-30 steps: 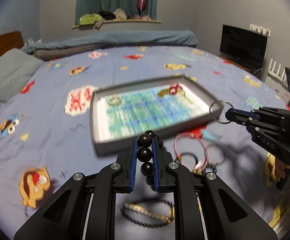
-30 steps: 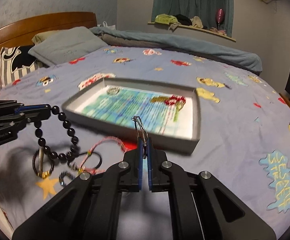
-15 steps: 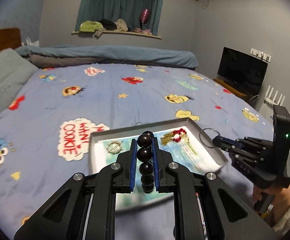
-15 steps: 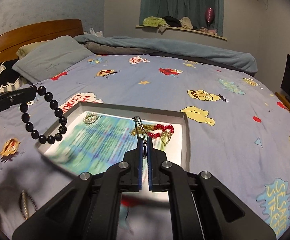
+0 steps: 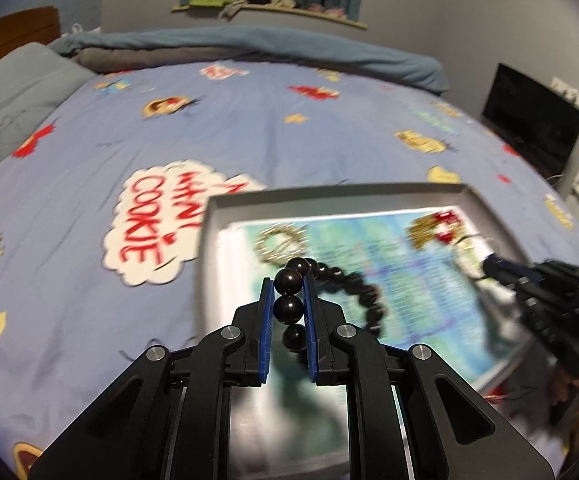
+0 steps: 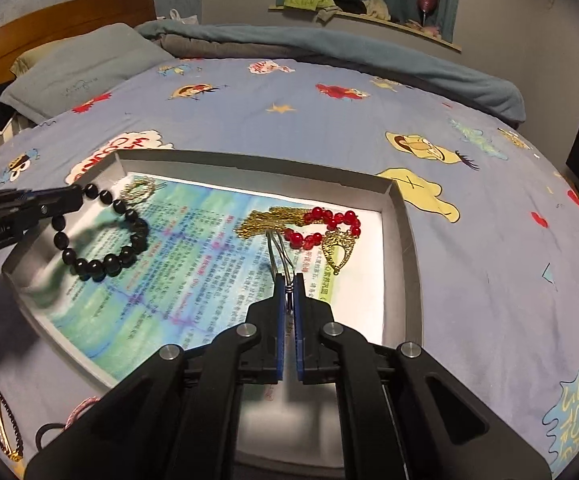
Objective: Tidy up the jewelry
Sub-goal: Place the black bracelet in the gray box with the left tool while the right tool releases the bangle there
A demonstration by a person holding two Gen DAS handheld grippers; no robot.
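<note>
A grey tray (image 6: pixel 405 248) with a printed blue-green liner lies on the bed; it also shows in the left wrist view (image 5: pixel 209 248). My left gripper (image 5: pixel 288 284) is shut on a black bead bracelet (image 6: pixel 101 240), which hangs over the tray's left part; the left gripper also shows in the right wrist view (image 6: pixel 75 198). My right gripper (image 6: pixel 288 280) is shut on a thin silver wire ring (image 6: pixel 278 254) held low over the tray's right part. In the tray lie a gold chain (image 6: pixel 273 220), a red bead bracelet (image 6: pixel 321 226), a gold pendant (image 6: pixel 339 250) and a small gold ring (image 6: pixel 139 190).
More jewelry lies on the blue cartoon bedsheet (image 6: pixel 289 128) in front of the tray: a dark beaded bangle with a gold bar (image 6: pixel 3 420), a pink cord (image 6: pixel 83 406) and a black ring (image 6: pixel 47 432). A grey pillow (image 6: pixel 85 68) and rolled blanket (image 6: pixel 329 48) lie at the far side.
Both grippers moved from the loose jewelry pile forward over the tray and came down toward it. The bead bracelet now hangs over the left part, the wire ring over the right.
</note>
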